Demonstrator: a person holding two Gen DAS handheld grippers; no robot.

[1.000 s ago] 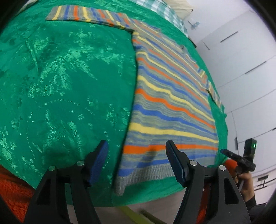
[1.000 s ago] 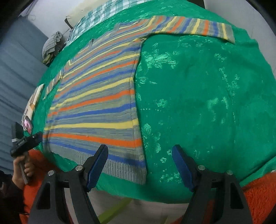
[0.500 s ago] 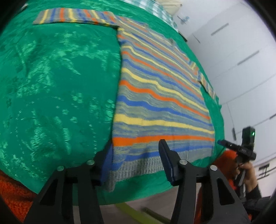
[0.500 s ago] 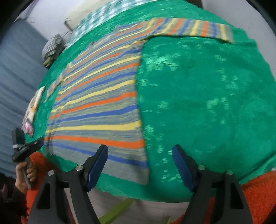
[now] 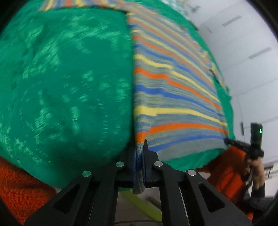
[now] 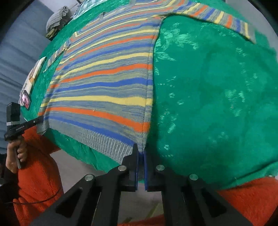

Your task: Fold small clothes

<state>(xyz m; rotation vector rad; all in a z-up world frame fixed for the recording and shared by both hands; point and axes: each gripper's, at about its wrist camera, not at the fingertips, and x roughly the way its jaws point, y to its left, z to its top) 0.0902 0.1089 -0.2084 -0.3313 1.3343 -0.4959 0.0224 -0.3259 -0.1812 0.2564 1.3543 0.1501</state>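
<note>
A striped knit sweater [image 5: 173, 90], grey with orange, yellow and blue bands, lies flat on a green patterned cloth [image 5: 69, 78]; it also shows in the right wrist view [image 6: 104, 83]. My left gripper [image 5: 139, 153] is shut on the sweater's near left hem corner, and the ribbed grey hem hangs down between the fingers. My right gripper [image 6: 141, 153] is shut on the near right hem corner. One sleeve [image 6: 225, 19] stretches out to the far right.
The green cloth [image 6: 217, 95] covers the whole table and drops over its near edge. A phone and a card [image 6: 26, 99] lie at the table's left edge. A bundle of grey checked cloth [image 6: 57, 15] sits at the far left. The person's orange sleeve [image 6: 38, 166] is below.
Both grippers moved forward onto the sweater's hem corners and went from open to shut on them. The left corner is lifted slightly.
</note>
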